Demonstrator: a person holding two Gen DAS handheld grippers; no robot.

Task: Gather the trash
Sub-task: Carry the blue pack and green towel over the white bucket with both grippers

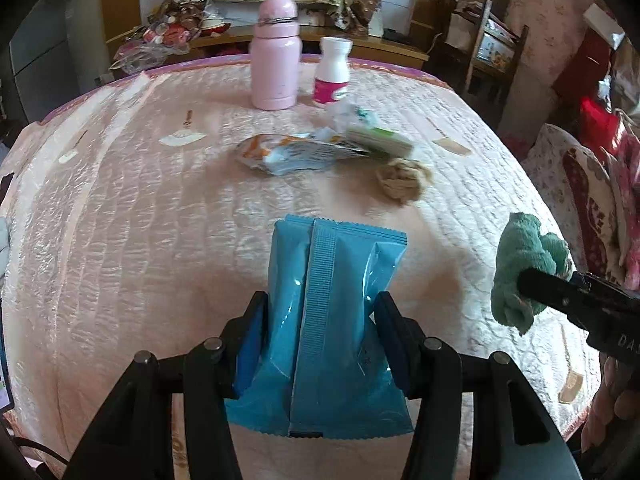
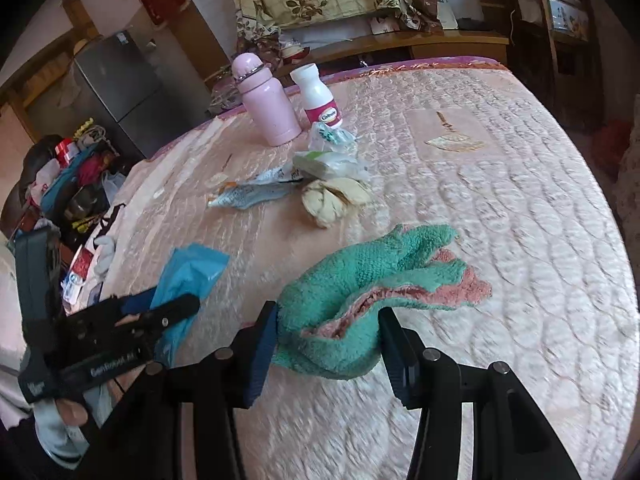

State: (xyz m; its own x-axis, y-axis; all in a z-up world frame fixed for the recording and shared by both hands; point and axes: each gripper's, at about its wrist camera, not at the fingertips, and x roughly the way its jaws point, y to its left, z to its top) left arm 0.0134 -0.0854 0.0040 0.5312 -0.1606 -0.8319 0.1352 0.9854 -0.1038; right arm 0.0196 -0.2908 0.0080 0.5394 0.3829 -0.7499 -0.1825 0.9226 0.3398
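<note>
The left gripper (image 1: 320, 336), at the lower centre of the left wrist view, held a blue, crinkled plastic packet with a ribbed centre seam (image 1: 332, 320) clamped between its two pads. The right gripper (image 2: 328, 340), at the lower centre of the right wrist view, gripped a green terry cloth with a pink underside (image 2: 372, 284), its loose end trailing toward the right of the frame. Both sat above a pale pink quilted bedspread (image 1: 140, 220). In the upper middle of the left wrist view lay the remaining litter: a crumpled white-and-orange foil wrapper (image 1: 288, 152), a clear plastic bag with green print (image 1: 364, 128) and a beige crumpled wad (image 1: 404, 178) just right of them. Behind these stood a pink metal flask with a domed cap (image 1: 276, 56) and, beside it, a white plastic bottle with a magenta label (image 1: 332, 72), both upright.
</note>
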